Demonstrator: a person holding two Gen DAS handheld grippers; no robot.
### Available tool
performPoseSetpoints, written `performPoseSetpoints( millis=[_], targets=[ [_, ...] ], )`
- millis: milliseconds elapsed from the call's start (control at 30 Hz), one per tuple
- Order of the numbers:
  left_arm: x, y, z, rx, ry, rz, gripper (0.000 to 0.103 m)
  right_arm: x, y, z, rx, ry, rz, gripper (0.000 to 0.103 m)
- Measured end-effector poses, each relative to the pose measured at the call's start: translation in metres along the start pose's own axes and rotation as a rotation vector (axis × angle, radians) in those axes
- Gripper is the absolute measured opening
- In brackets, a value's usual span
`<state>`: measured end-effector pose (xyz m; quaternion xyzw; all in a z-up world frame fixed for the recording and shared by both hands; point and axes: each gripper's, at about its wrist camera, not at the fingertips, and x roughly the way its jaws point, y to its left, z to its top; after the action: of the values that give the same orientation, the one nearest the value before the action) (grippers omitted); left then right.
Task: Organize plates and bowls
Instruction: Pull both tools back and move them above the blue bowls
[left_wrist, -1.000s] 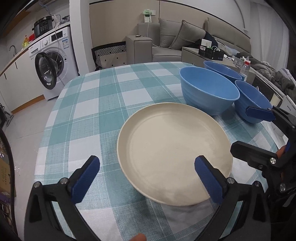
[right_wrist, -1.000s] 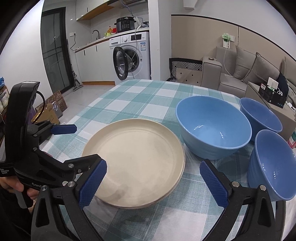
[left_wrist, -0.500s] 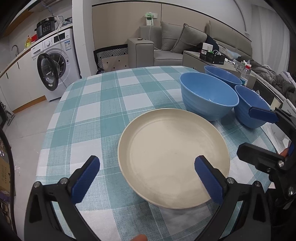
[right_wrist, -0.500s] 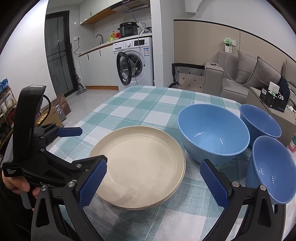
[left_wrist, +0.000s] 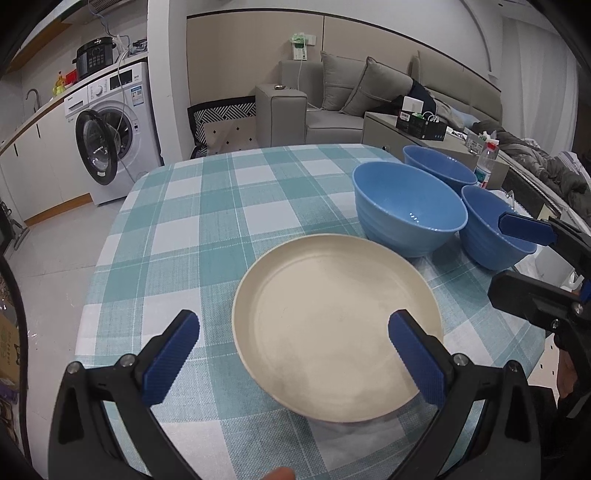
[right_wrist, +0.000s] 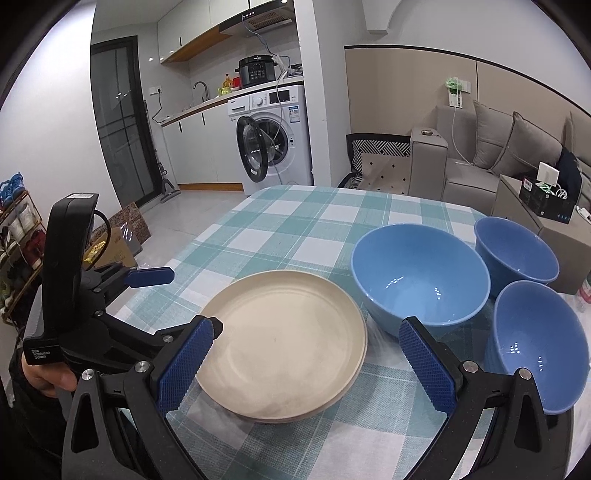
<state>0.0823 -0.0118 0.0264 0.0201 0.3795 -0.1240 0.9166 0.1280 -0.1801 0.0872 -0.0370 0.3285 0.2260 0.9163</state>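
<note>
Left wrist view first: the left gripper (left_wrist: 293, 354) has its blue pads spread wide, holding nothing, hanging over the near side of the cream plate (left_wrist: 338, 325). Same deal for the right gripper (right_wrist: 308, 360), wide apart and empty, just above the table. The plate sits flat on the checked tablecloth (right_wrist: 314, 221), with the big blue bowl (right_wrist: 419, 275) just beside it and two smaller blue bowls (right_wrist: 515, 254) (right_wrist: 539, 341) beyond that, all upright.

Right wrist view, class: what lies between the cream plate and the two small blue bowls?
The large blue bowl sits between the cream plate and the small blue bowls, clearest in the right wrist view.
</note>
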Motion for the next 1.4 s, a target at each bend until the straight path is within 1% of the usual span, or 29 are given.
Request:
performPoseSetpoints(
  millis=[100, 267, 367, 667, 800, 900, 1033, 1133, 1400],
  targets=[
    [-0.003, -0.002, 0.005, -0.003, -0.008, -0.018, 0.103, -0.008, -0.003, 0.005, -0.005, -0.016, -0.019, 0.102],
    [-0.007, -0.006, 0.013, 0.004, -0.022, -0.019, 0.103, -0.022, -0.011, 0.015, -0.003, -0.040, -0.032, 0.102],
    [-0.009, -0.010, 0.018, 0.025, -0.031, -0.017, 0.103, -0.030, -0.018, 0.021, 0.008, -0.053, -0.024, 0.102],
    [-0.018, -0.015, 0.039, 0.035, -0.079, -0.026, 0.103, -0.049, -0.046, 0.033, 0.038, -0.071, -0.053, 0.102],
    [-0.015, -0.018, 0.051, 0.033, -0.085, -0.040, 0.103, -0.059, -0.058, 0.036, 0.050, -0.083, -0.088, 0.102],
    [-0.011, -0.023, 0.060, 0.038, -0.089, -0.035, 0.103, -0.067, -0.067, 0.039, 0.058, -0.096, -0.097, 0.102],
    [-0.011, -0.031, 0.070, 0.052, -0.092, -0.068, 0.103, -0.080, -0.080, 0.040, 0.070, -0.115, -0.098, 0.102],
    [-0.012, -0.038, 0.077, 0.063, -0.105, -0.066, 0.103, -0.090, -0.090, 0.040, 0.081, -0.124, -0.121, 0.102],
    [-0.006, -0.066, 0.100, 0.105, -0.119, -0.097, 0.103, -0.114, -0.124, 0.040, 0.119, -0.144, -0.180, 0.102]
  ],
)
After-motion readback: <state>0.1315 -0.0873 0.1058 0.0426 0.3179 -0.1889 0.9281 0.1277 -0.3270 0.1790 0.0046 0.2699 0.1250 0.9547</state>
